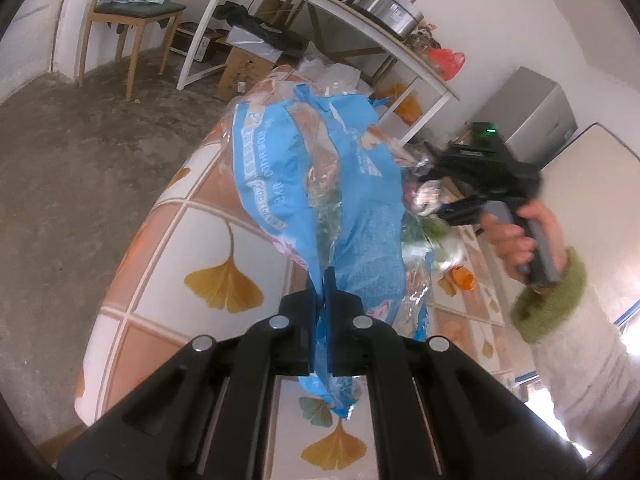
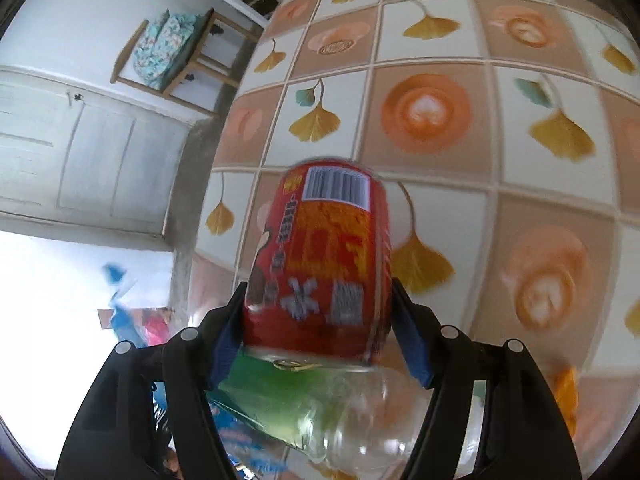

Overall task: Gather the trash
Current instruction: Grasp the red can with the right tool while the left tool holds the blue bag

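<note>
The right tool (image 2: 320,320) is gripping a red drink can (image 2: 324,256), its long axis pointing ahead. The left tool (image 1: 322,296), fully closed, is pinching the blue plastic bag (image 1: 320,168), lying leftward over the surface (image 2: 440,60).

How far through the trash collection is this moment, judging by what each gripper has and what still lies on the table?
Done: the left gripper is shut on the blue plastic bag, holding it up over the table.
In hand: the right gripper grips a red can.
Left: the can is not bagged, and a clear bottle with a green label and an orange scrap remain.
</note>
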Motion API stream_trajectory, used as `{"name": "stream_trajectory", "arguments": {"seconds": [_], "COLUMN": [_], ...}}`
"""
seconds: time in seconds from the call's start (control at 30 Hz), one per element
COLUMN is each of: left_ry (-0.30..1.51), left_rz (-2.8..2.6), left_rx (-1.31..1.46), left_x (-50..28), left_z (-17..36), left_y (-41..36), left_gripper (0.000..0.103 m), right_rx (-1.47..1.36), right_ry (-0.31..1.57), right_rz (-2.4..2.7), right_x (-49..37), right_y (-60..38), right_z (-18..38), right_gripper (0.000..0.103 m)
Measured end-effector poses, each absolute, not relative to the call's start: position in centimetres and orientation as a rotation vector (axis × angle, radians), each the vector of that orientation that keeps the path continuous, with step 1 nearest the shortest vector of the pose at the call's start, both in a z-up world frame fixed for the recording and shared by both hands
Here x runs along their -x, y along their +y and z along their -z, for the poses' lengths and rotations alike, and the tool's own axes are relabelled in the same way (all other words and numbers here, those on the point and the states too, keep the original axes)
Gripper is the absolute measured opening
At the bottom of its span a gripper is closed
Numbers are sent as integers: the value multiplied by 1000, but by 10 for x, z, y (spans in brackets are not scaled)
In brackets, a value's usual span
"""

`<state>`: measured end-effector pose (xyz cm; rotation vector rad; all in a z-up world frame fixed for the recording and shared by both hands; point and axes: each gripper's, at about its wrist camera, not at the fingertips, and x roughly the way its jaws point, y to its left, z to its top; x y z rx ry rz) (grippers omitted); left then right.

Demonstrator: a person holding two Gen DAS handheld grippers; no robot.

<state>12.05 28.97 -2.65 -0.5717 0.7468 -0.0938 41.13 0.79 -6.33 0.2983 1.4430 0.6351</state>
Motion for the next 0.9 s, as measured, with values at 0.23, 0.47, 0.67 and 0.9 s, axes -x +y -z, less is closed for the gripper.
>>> {"name": "stream_trajectory", "arguments": {"seconds": [0.23, 0.47, 0.67, 0.9], "left_ry": [774, 778, 783, 763], "left_rz": [73, 64, 70, 78], "left_rx": [548, 538, 525, 520], "left_x": [-119, -117, -117, -112], "left_z": [33, 35, 35, 26], "left_y": [278, 273, 267, 266], "left_gripper": [2, 2, 2, 2], "right_rx": [-264, -245, -273, -190], "right_ry": [1412, 1404, 1384, 1359], "right_rz": [-624, -627, -612, -576], "right_x": [-370, -332, -300, -264], "right_y": [-14, -38, -63, -88], "right_z": [57, 58, 59, 60], "right_gripper": [65, 65, 65, 65]}}
